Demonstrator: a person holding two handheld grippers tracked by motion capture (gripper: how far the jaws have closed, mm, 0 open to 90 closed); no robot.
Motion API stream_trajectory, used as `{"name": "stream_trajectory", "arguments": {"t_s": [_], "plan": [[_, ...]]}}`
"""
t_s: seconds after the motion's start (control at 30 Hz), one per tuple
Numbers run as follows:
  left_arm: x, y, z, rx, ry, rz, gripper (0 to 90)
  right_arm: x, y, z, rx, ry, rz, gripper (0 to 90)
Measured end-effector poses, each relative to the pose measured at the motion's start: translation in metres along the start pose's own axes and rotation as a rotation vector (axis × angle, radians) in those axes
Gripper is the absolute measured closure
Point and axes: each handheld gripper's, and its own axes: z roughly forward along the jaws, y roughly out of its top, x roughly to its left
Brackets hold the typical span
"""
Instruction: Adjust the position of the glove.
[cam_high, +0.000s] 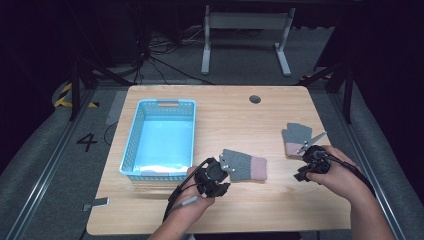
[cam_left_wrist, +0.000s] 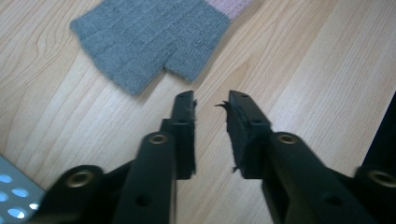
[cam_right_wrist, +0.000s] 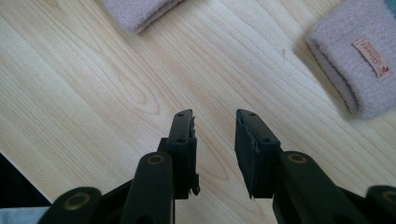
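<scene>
Left gripper jaws apart, glove cuff cropped

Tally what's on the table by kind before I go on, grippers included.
Gloves: 2, one near the left gripper, one by the right gripper
Baskets: 1, the blue basket
Grippers: 2, left gripper and right gripper, both open with nothing between the jaws
Total: 5

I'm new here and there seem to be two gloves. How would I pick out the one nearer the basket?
Start at the light blue basket on the wooden table. Just right of its near corner lies the grey glove, flat, pink cuff pointing right, beside the left gripper. The other glove lies farther right.
</scene>
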Motion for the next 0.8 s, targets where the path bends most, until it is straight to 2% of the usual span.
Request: {"name": "stream_trajectory", "arguments": {"t_s": [0.2,0.23,0.3,0.43,0.7,0.77,0.8], "plan": [[0.002,0.001,-0.003,0.0,-0.016,-0.007,83.0,0.0,0.001,0.001,-0.001,0.001,-0.003,71.5],[0.003,0.001,-0.004,0.0,-0.037,-0.013,86.0,0.0,0.002,0.001,-0.009,0.007,0.0,74.7],[0.004,0.001,-0.004,0.0,-0.04,-0.014,88.0,-0.001,0.003,0.001,-0.028,0.021,0.003,81.2],[0.007,0.0,-0.006,-0.001,-0.039,-0.027,89.5,-0.001,0.005,-0.001,-0.058,0.008,-0.001,88.2],[0.009,0.0,-0.011,-0.018,-0.027,-0.026,89.6,0.001,0.007,-0.004,-0.092,0.024,-0.001,89.4],[0.009,0.0,-0.014,-0.047,-0.015,-0.036,89.6,0.002,0.009,-0.003,-0.114,0.036,0.0,89.8],[0.009,0.0,-0.014,-0.047,-0.015,-0.036,89.6,0.002,0.009,-0.003,-0.114,0.036,0.0,89.8]]}}
